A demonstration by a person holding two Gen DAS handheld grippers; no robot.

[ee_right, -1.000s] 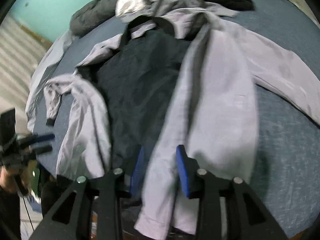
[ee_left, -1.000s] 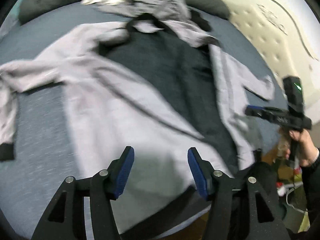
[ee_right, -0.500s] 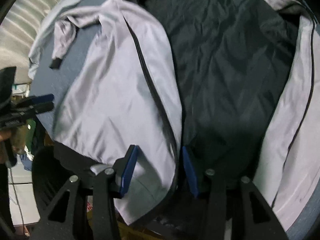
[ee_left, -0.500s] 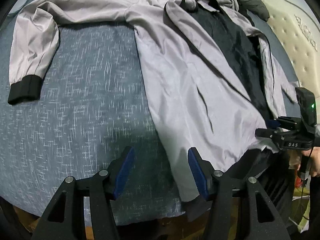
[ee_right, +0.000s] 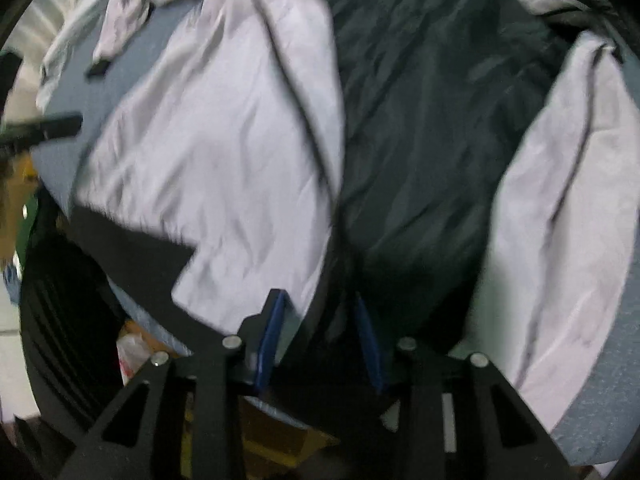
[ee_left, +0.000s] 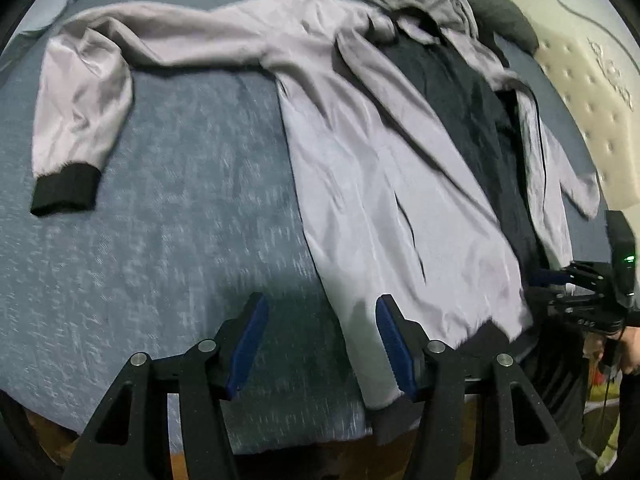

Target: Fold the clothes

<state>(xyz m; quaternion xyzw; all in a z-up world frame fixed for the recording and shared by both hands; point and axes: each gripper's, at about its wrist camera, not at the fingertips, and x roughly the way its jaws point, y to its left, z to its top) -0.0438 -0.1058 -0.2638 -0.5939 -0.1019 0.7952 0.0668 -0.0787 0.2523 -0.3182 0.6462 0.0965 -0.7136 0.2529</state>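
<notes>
The light grey zip-up jacket with black lining [ee_left: 384,184] lies opened out; both the left gripper [ee_left: 320,340] and the right gripper [ee_right: 320,336] gape empty at its hem; next, likely, pinching the hem corners.

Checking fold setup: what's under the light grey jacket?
The light grey jacket with black lining lies opened flat on the blue-grey bedspread, bare beside its black-cuffed sleeve. The bedspread directly beneath the jacket is covered, so anything there can't be seen.
</notes>
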